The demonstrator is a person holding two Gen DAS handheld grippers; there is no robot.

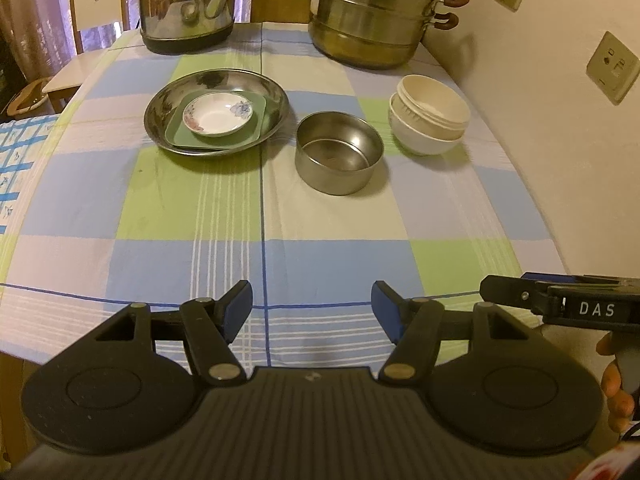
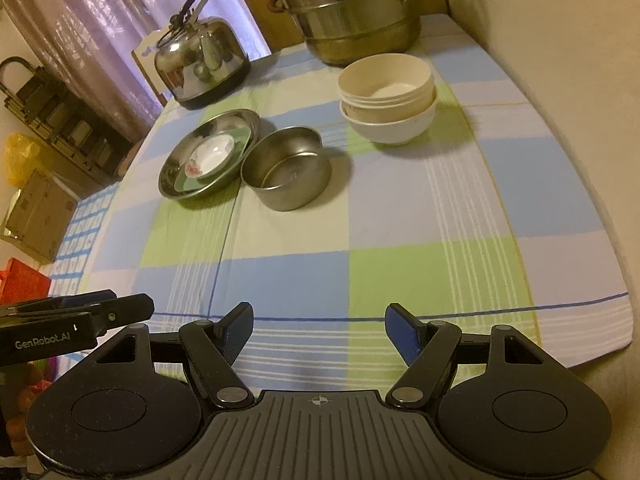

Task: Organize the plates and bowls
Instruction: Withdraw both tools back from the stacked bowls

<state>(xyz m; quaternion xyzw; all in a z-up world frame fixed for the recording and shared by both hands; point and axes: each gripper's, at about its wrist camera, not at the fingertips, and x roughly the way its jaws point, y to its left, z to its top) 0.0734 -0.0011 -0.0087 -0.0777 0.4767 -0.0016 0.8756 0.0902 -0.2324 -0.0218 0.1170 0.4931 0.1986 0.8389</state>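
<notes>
A wide steel plate [image 1: 160, 112] [image 2: 176, 168] holds a green square plate [image 1: 256, 128] [image 2: 240, 136] with a small flowered white dish [image 1: 218, 114] [image 2: 210, 154] on top. A steel bowl [image 1: 338, 158] [image 2: 286, 174] stands to its right. Nested cream and white bowls [image 1: 430, 120] [image 2: 386, 98] stand farther right. My left gripper [image 1: 312, 310] is open and empty over the table's near edge. My right gripper [image 2: 320, 334] is open and empty, also at the near edge, well short of the dishes.
A steel kettle [image 1: 186, 4] [image 2: 200, 64] and a stacked steamer pot [image 1: 372, 12] [image 2: 352, 8] stand at the back of the checked tablecloth [image 1: 320, 232] [image 2: 360, 240]. A wall [image 1: 560, 120] runs along the right. A chair [image 1: 92, 12] stands at the far left.
</notes>
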